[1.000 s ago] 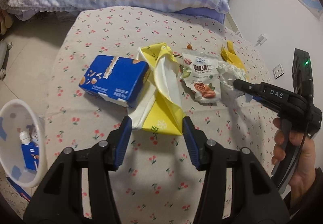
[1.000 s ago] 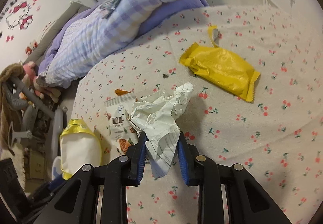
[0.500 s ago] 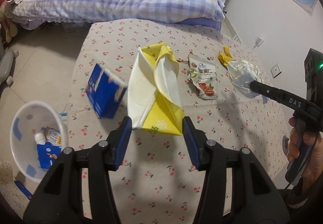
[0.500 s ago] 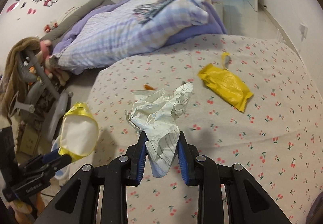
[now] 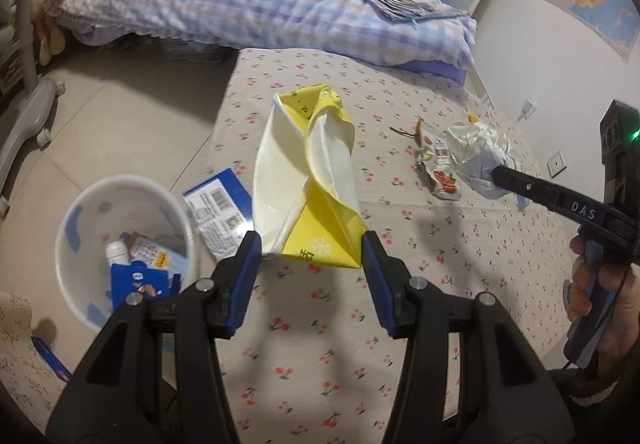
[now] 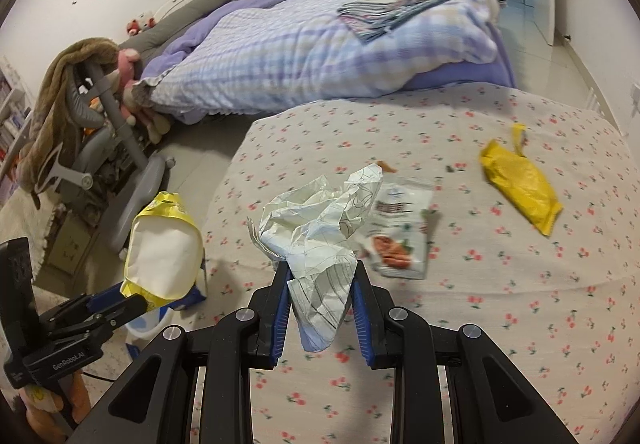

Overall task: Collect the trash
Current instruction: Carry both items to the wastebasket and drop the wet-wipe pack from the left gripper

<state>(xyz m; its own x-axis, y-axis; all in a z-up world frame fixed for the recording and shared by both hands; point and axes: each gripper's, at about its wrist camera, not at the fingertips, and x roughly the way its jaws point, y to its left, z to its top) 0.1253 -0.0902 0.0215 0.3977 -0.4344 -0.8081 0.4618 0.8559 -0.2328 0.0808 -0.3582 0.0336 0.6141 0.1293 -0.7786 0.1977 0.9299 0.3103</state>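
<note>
We risk spilling: left tool pinches the yellow bag, right tool pinches crumpled paper, both short of the bin off the counter's left edge.

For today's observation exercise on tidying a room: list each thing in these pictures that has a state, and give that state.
Left tongs: shut on the yellow and white paper bag, lifted.
Right tongs: shut on the crumpled white paper, lifted.
White round bin: on the floor, partly filled.
Blue carton: off the table, beside the bin.
Nut snack packet: flat on the table.
Yellow plastic wrapper: lying on the table.
</note>
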